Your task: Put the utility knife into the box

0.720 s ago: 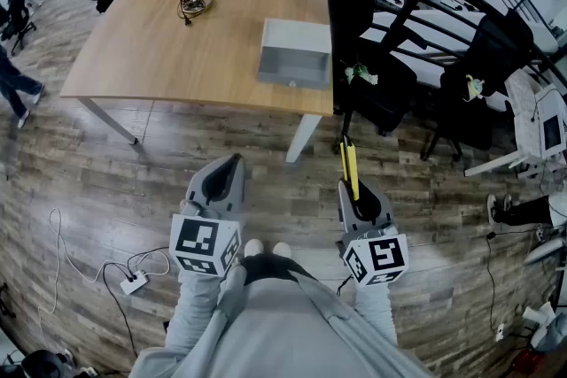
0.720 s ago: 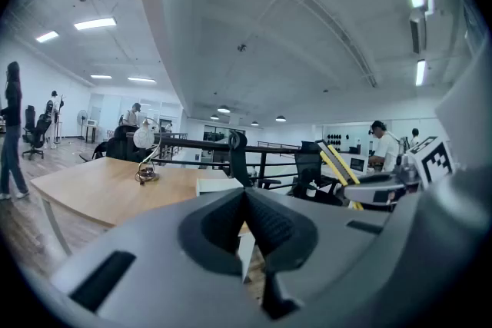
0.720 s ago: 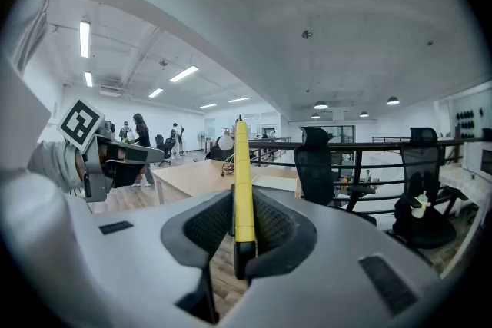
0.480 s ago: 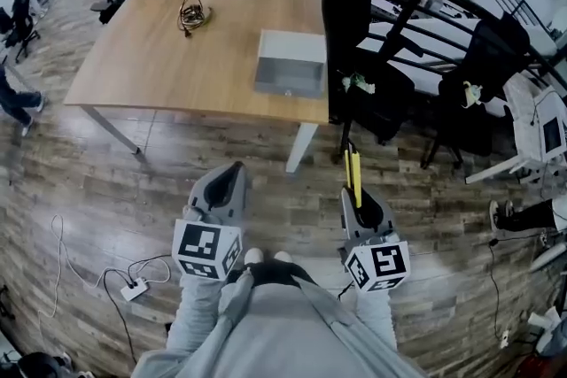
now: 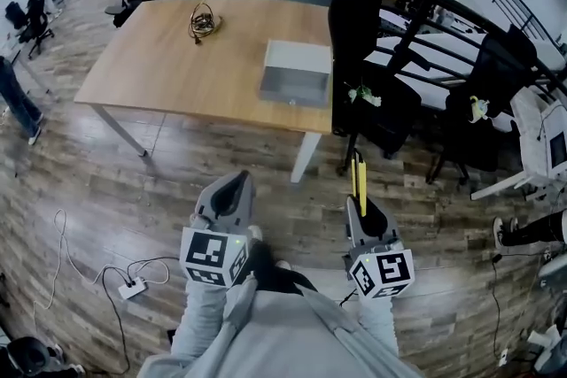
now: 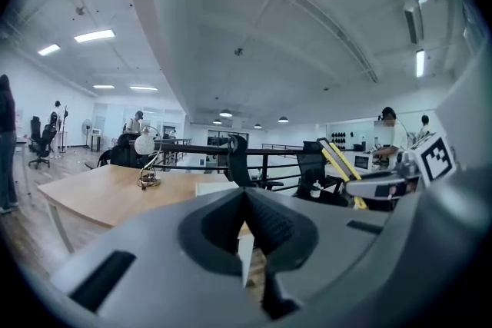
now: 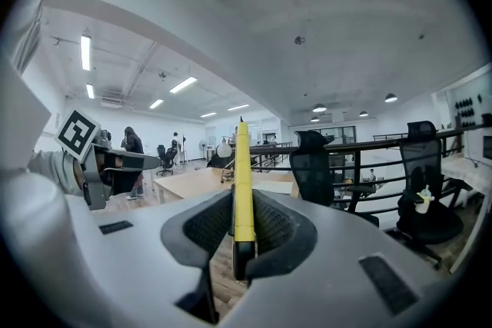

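Right hand-held gripper (image 5: 358,210): pinching the utility knife (image 5: 358,175).
Left hand-held gripper (image 5: 235,187): pressed together, empty.
Approach: walk the knife up over the box (image 5: 292,89) on the counter (image 5: 177,66), grip firm.

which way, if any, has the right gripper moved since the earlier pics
No, not noticeably: the right gripper and its knife stay about as far from the table leg as before; only the whole view shifted.

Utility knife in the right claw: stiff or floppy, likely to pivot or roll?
Probably stiff: the utility knife stands straight out of the right claw with no sag. Clamped near one end, so it may pivot if bumped. Slim flat-sided body looks light and unlikely to roll in the box.
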Motion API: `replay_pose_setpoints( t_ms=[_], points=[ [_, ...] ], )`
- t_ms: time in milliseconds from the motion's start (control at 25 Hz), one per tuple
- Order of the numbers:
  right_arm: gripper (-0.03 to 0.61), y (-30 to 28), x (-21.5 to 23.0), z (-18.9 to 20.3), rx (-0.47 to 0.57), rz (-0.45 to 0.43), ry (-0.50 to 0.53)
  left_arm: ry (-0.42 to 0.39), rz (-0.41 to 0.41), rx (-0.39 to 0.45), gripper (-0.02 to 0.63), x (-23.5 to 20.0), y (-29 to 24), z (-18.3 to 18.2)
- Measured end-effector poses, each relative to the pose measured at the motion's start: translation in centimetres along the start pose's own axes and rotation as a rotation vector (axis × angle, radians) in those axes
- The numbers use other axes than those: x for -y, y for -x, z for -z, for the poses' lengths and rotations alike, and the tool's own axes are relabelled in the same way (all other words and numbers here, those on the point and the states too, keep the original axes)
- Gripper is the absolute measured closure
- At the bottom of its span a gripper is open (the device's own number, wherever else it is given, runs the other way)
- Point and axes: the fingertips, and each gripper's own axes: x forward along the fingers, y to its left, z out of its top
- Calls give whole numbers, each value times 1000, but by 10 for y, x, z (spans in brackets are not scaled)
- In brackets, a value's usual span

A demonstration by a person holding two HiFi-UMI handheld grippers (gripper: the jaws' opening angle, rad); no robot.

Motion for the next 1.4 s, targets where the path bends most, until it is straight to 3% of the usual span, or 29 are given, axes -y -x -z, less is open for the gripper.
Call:
replay_pose_setpoints(
  t_ms=[440,1000,1400],
  points=[
    [494,-77,16,-1,-36,-27,2,33,-12,-19,595,-46,-64,6],
    [494,-249,50,-24,-86,58,-18,17,81,-101,595,-157,-216,-12],
    [494,-289,51,-22,-114,144,-19,3,136,-104,595,-202,-254,-15]
  ],
)
